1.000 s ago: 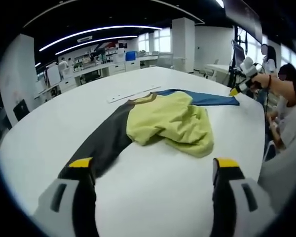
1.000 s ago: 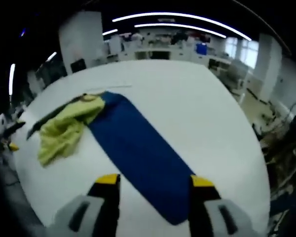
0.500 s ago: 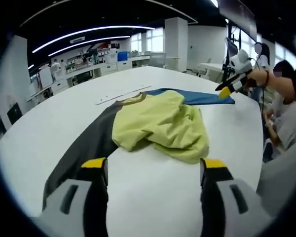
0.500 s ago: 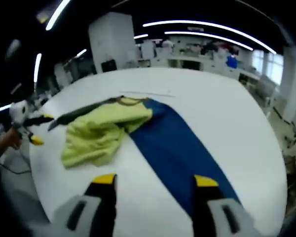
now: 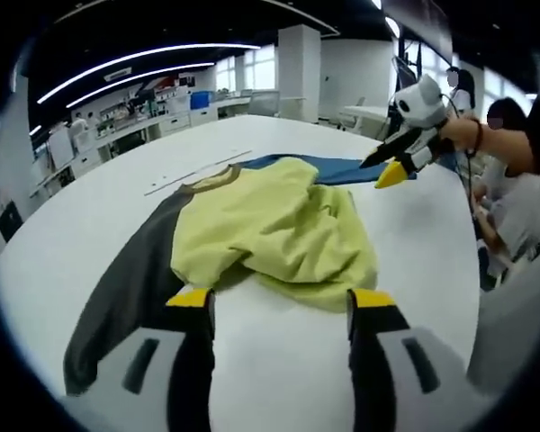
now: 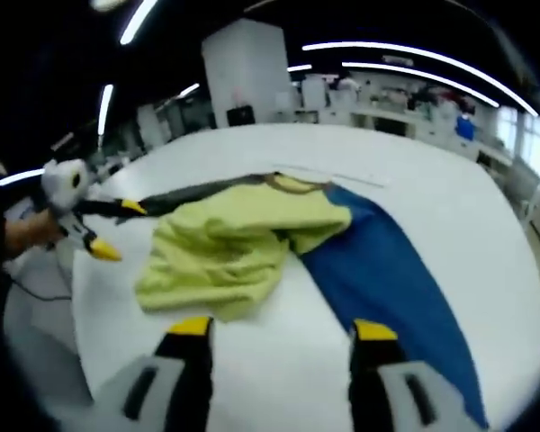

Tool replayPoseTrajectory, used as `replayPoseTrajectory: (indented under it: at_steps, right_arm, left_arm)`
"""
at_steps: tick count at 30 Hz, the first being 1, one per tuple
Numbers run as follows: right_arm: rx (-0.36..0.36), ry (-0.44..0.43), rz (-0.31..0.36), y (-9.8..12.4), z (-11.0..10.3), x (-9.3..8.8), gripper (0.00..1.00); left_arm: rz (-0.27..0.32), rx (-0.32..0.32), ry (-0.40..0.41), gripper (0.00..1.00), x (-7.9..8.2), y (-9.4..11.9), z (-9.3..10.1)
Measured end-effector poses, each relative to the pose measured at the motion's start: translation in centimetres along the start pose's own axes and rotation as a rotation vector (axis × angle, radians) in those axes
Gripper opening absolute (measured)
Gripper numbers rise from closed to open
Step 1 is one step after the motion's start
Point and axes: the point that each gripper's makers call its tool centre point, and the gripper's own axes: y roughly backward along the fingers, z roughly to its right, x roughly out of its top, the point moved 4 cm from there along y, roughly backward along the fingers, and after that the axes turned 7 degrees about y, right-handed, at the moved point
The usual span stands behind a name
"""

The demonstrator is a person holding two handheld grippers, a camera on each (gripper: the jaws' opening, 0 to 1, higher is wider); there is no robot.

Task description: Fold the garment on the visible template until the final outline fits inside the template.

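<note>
The garment lies on the white table point(image 5: 414, 243) with its yellow-green body point(image 5: 270, 229) bunched in the middle. Its dark grey sleeve point(image 5: 126, 288) runs to the left and its blue sleeve point(image 5: 342, 168) to the far right. My left gripper point(image 5: 281, 299) is open just short of the yellow body's near edge, holding nothing. In the right gripper view the yellow body point(image 6: 229, 247), blue sleeve point(image 6: 391, 279) and grey sleeve point(image 6: 189, 193) lie ahead of my open right gripper point(image 6: 282, 328). The left gripper point(image 6: 117, 229) shows at the left, and the right gripper point(image 5: 391, 166) hangs above the blue sleeve.
A thin pale strip point(image 5: 198, 171) lies on the table just beyond the collar, also seen as a strip point(image 6: 328, 173) in the right gripper view. People point(image 5: 513, 189) sit at the table's right edge. Desks and a white column point(image 6: 243, 81) stand far behind.
Both grippers have come closer to the bunched yellow body; the right one swung over from the blue sleeve's end. The garment lies as before.
</note>
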Motion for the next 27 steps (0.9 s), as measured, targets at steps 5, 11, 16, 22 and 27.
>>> replayPoseTrajectory:
  at_steps: [5,11,16,22,27]
  right_arm:
    - [0.019,0.103,-0.013,-1.4,-1.3,0.0,0.47]
    - [0.044,0.104,0.002,-2.6,-2.1,0.1,0.39]
    - [0.063,0.121,-0.008,-3.8,-2.6,-0.3,0.33]
    - [0.039,0.141,0.005,-4.7,-2.7,-0.2,0.21]
    - [0.044,0.147,0.024,-5.2,-2.6,0.3,0.1]
  left_arm:
    - [-0.034,-0.033,-0.035,0.48,-0.4,-1.5,0.6]
    - [-0.026,-0.04,-0.052,0.42,-0.1,-3.1,0.3]
    - [-0.033,-0.053,-0.063,0.37,0.0,-4.2,-0.2]
    - [-0.034,-0.068,-0.089,0.32,0.3,-5.1,-0.1]
    - [-0.027,-0.07,-0.138,0.23,0.8,-5.8,0.2]
